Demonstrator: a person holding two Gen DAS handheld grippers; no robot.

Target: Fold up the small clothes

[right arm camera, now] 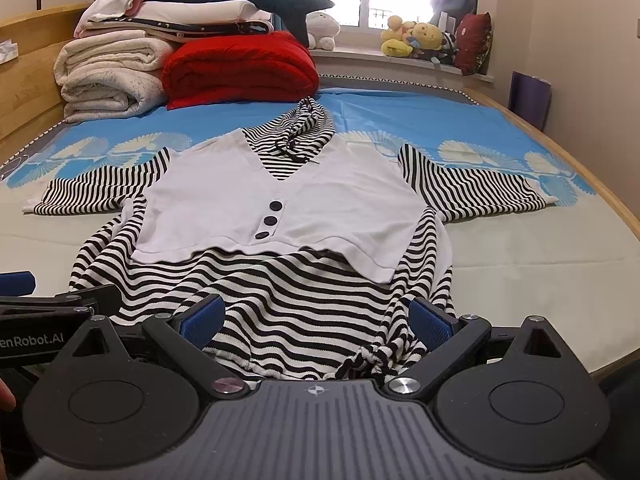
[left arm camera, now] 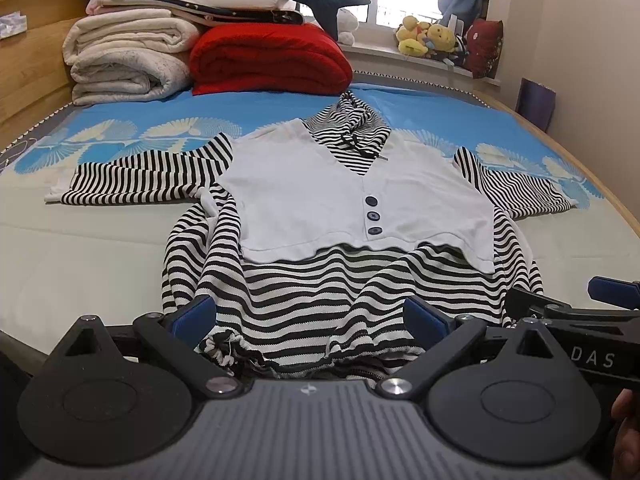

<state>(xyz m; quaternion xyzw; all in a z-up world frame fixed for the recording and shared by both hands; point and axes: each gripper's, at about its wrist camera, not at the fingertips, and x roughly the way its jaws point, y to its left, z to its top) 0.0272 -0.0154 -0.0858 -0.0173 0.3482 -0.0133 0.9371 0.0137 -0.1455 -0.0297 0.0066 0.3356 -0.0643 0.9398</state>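
1. Left wrist view: left gripper (left arm camera: 310, 318) spread wide at the striped hooded top's (left arm camera: 360, 200) hem, flat on the bed (left arm camera: 80, 264);
2. Right gripper (right arm camera: 318, 318) equally wide; uneven grabs risk bunching the loose hem.

Striped hooded top (right arm camera: 280, 296) lies flat on the bed (right arm camera: 540, 248); right gripper (right arm camera: 318, 320) gapes over its 6 o'clock hem.

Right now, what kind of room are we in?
Most likely a bedroom. The striped top lies spread out on a big bed, folded blankets are stacked near the headboard, and stuffed toys sit on the windowsill.
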